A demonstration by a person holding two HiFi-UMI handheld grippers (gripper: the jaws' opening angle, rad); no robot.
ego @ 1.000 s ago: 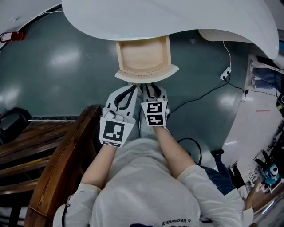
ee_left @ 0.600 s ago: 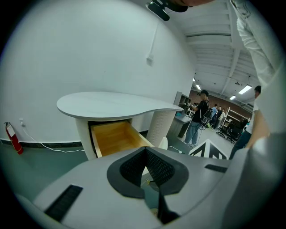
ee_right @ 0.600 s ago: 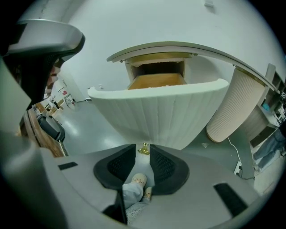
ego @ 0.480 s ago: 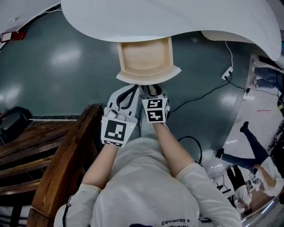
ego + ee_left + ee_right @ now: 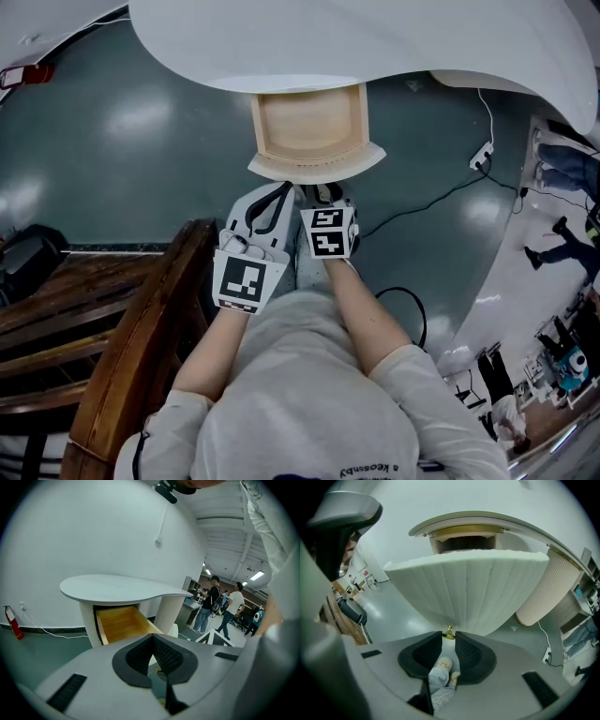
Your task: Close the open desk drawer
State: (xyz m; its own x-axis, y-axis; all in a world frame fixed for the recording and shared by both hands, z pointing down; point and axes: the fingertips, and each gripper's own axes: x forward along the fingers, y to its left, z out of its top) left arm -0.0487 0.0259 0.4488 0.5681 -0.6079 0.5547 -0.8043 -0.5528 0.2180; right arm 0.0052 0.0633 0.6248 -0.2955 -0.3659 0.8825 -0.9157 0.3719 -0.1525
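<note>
We hold our right gripper narrowed on the brass knob of the drawer, half out under the white counter, with our left gripper pinched empty just left.

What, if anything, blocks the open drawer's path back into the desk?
Nothing visible. The wooden drawer looks empty, the desk opening behind it shows no obstruction, and the right gripper has the brass knob between its jaws.
</note>
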